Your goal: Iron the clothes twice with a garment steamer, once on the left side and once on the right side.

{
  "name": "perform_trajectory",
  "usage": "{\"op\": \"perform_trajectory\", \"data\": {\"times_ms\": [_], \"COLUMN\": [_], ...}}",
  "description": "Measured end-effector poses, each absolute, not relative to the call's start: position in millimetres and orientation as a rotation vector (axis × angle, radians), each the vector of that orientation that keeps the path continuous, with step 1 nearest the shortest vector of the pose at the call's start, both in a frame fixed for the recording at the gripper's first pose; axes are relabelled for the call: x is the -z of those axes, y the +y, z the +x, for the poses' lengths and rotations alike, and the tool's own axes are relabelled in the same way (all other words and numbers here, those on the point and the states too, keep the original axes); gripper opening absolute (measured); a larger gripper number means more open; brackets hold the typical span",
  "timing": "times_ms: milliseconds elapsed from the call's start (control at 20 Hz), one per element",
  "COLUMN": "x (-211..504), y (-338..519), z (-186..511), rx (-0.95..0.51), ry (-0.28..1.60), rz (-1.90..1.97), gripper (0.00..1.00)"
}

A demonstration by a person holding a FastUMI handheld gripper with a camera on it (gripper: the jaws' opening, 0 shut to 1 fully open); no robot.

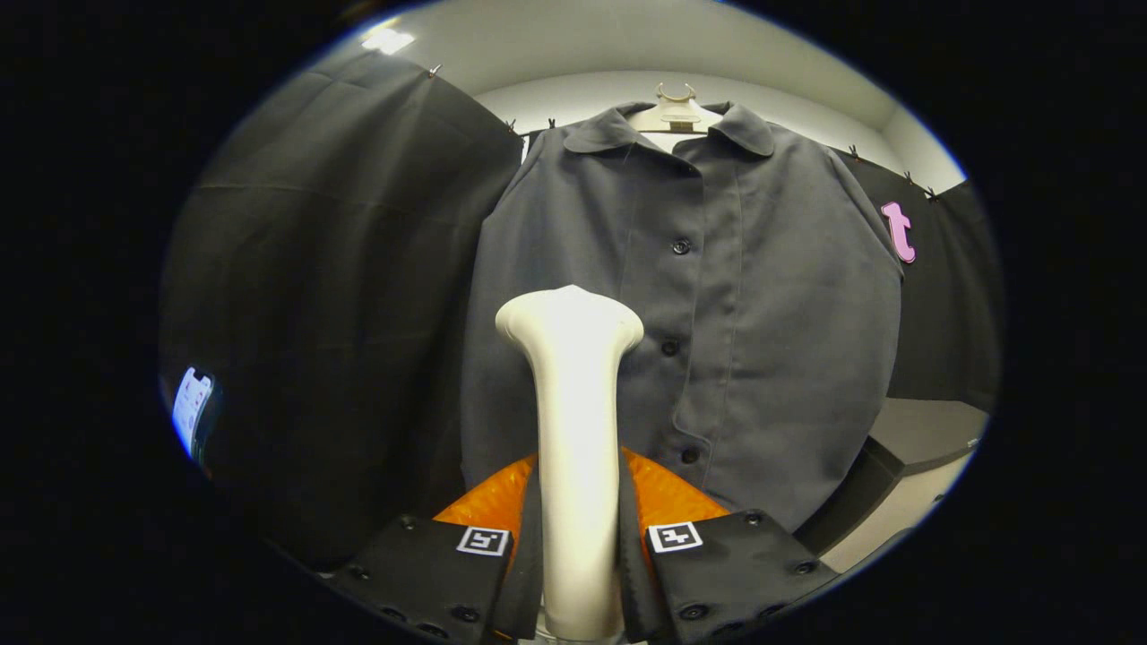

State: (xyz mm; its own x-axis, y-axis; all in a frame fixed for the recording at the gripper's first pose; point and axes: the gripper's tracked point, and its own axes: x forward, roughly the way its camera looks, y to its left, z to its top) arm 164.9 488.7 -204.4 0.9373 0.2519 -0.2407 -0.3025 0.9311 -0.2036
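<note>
black cloth wall behind; hand-held gripper point(578, 546) pinching garment steamer point(573, 430), head just before grey shirt point(690, 313); next: press n sweep left side.

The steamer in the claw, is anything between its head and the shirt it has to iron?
Nothing visible. The claw is shut on the white steamer, whose head rises straight ahead of the fingers, and the grey shirt hangs on its hanger just beyond with no object between.

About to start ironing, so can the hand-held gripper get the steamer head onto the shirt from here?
Probably yes. The hand-held gripper is shut on the white steamer, whose head points at the grey shirt hanging on its hanger; nothing stands between them.
</note>
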Motion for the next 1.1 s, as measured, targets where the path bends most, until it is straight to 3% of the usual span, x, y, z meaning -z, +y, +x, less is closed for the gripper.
{"op": "perform_trajectory", "data": {"times_ms": [700, 1100], "x": [238, 165], "y": [484, 490], "z": [146, 120], "rx": [-0.284, -0.314], "ry": [0.288, 0.185], "rz": [-0.251, -0.197], "gripper": [0.43, 0.43]}}
